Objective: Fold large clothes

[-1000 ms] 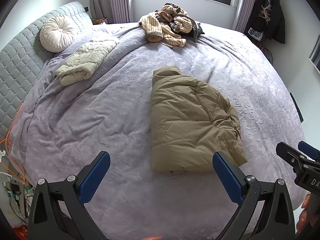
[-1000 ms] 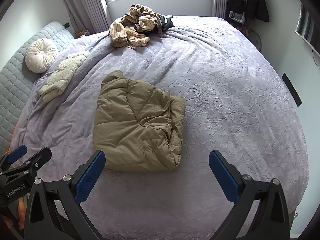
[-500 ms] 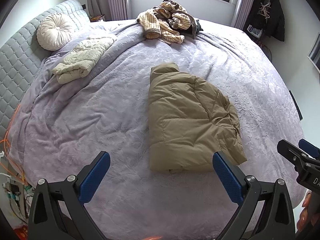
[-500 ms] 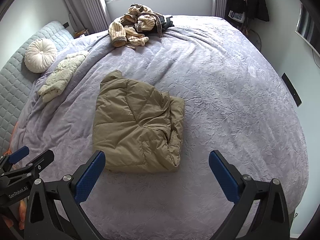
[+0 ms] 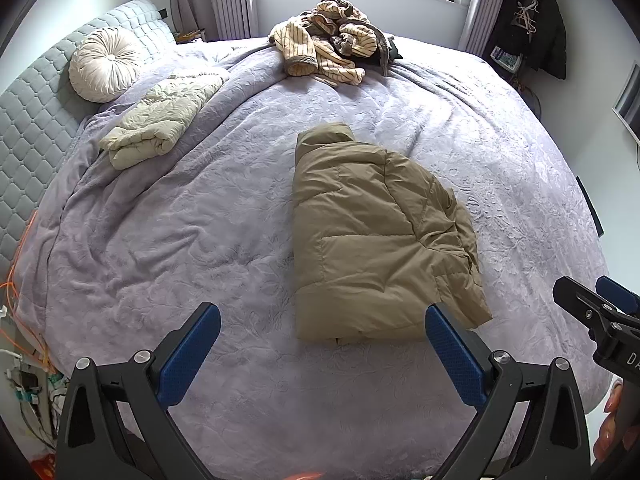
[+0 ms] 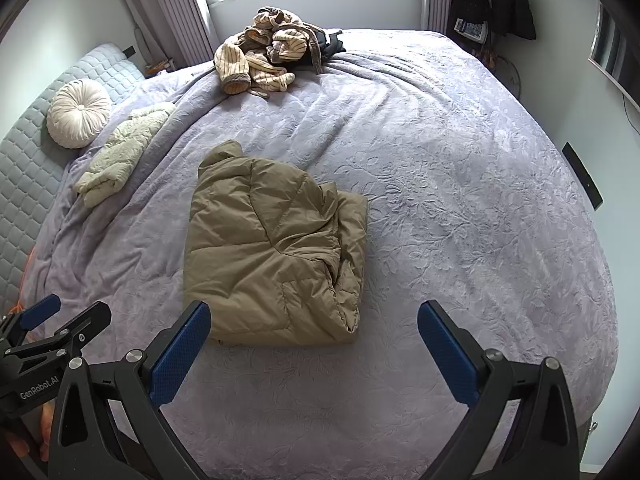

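A tan puffer jacket (image 5: 372, 236) lies folded on the lilac bedspread (image 5: 200, 240), collar pointing toward the window; it also shows in the right wrist view (image 6: 272, 252). My left gripper (image 5: 320, 344) is open and empty, held above the bed's near edge just short of the jacket's hem. My right gripper (image 6: 312, 340) is open and empty, also near the hem, to the right of the left one. The right gripper also shows at the right edge of the left wrist view (image 5: 596, 316).
A folded cream quilted garment (image 5: 160, 120) lies by a round cushion (image 5: 106, 64) near the grey headboard (image 5: 28, 120). A pile of striped clothes (image 5: 332, 52) sits at the far side under the window. Dark coats (image 5: 544, 16) hang at the far right. Cables (image 5: 16, 280) lie on the floor at left.
Both grippers have pulled back and up slightly from the bed; the jacket sits a little farther away in view. The jacket itself has not moved. Both stay open.
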A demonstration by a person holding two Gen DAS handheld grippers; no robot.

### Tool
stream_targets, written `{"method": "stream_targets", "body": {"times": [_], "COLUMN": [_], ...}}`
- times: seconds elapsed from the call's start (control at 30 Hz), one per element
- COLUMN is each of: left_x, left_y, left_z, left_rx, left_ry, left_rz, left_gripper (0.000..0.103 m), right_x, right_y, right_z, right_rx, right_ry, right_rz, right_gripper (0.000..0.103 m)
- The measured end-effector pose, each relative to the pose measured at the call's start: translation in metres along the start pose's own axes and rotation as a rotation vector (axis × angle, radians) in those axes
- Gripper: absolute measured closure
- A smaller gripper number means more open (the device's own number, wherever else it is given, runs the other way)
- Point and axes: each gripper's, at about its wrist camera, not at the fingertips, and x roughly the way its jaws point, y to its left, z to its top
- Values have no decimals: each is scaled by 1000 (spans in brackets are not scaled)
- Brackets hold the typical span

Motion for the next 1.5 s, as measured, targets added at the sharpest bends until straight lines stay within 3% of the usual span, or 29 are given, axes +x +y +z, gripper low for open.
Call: {"method": "stream_targets", "body": {"times": [1.5], "left_x": [-2], "left_y": [5], "left_z": [-8], "left_rx": [-19], "left_ry": [3], "left_rz": [7], "left_gripper": [1], "right_x": [-1], "right_y": [0], "right_z": [1], "right_rx": [-1], "right_ry": [3], "right_rz": [0], "right_gripper": [0]}}
